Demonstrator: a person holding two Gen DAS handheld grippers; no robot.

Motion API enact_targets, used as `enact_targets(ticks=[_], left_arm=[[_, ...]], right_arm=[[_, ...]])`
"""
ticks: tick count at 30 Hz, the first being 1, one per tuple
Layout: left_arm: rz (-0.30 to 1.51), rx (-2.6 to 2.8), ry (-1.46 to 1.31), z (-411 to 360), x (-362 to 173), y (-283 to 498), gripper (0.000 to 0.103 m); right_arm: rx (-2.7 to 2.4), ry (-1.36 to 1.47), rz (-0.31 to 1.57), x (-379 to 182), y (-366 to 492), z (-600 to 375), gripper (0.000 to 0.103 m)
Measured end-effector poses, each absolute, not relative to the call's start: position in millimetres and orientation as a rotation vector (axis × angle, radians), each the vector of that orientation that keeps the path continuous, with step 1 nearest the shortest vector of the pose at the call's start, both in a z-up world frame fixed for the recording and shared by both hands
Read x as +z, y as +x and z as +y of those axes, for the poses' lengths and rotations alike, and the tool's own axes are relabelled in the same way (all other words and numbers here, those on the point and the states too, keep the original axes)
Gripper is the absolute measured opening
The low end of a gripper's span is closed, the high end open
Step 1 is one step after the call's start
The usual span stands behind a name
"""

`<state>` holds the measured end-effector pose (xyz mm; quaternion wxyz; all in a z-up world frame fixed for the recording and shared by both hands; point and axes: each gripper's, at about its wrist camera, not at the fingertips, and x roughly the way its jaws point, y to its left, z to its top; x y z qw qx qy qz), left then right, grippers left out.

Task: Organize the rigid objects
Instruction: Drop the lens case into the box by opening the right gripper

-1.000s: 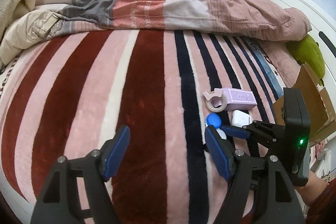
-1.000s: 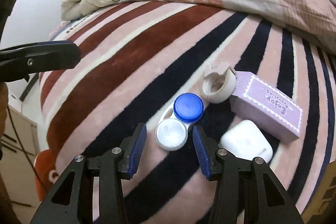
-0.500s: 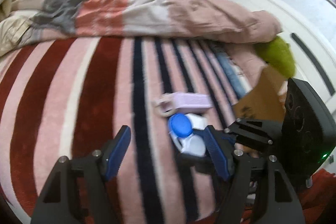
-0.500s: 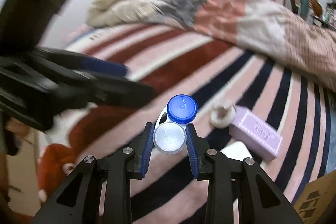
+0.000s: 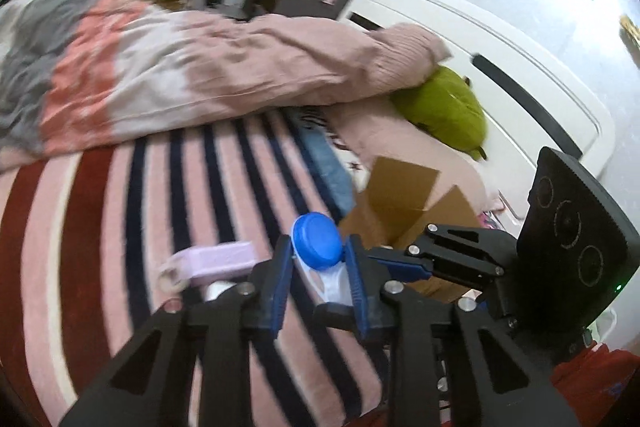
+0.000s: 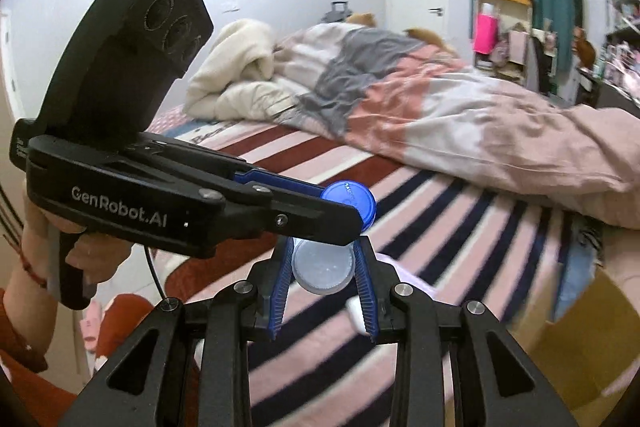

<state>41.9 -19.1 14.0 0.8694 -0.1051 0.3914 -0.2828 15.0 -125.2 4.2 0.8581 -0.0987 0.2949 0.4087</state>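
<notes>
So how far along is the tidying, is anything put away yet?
Nothing looks put away yet. In hand: the contact lens case, lifted off the bed, with the left gripper shut on its blue cap and the right gripper on its white cap. Left: the purple box and tape roll lie on the striped blanket near the cardboard box.

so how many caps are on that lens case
2: the blue cap sits between the left claw fingers, and the white cap sits in the right claw.
</notes>
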Motion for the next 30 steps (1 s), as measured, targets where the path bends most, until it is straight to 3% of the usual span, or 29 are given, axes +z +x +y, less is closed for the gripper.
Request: enact_targets(ticks=[7,15,16,20,22,25,30], left_arm=[[0.871,-0.718,-0.128,-108.0,18.0,71.6,0.024],[0.99,-0.782,-0.038,-172.6,-6.5,88.0,0.024],[0.999,-0.78,-0.029,-175.4,-8.6,88.5,0.026],[0.998,-0.732,0.002,-173.4,-9.0,86.1,0.054],[0.966,-0.723,0.002,-163.3,-1.3,80.4,0.057],[0.921,-0.688,-0.019,-142.6,12.1,74.3,0.063],[0.844,-0.54,-0.042,-81.8,30.7,59.5,0.067]], right_arm=[[0.705,-0.138,0.621,11.6,23.2,-209.9,0.026],[0.598,-0.069,0.776,-6.5,40.1,-274.3,0.026],[0.592,-0.064,0.798,-8.9,43.0,-277.6,0.026],[0.517,-0.131,0.834,-15.5,43.2,-280.7,0.029],[0.517,-0.137,0.854,-17.3,44.0,-279.2,0.031],[0.532,-0.141,0.845,-14.0,40.0,-273.1,0.045],[0.578,-0.166,0.786,-3.0,32.8,-246.5,0.045]])
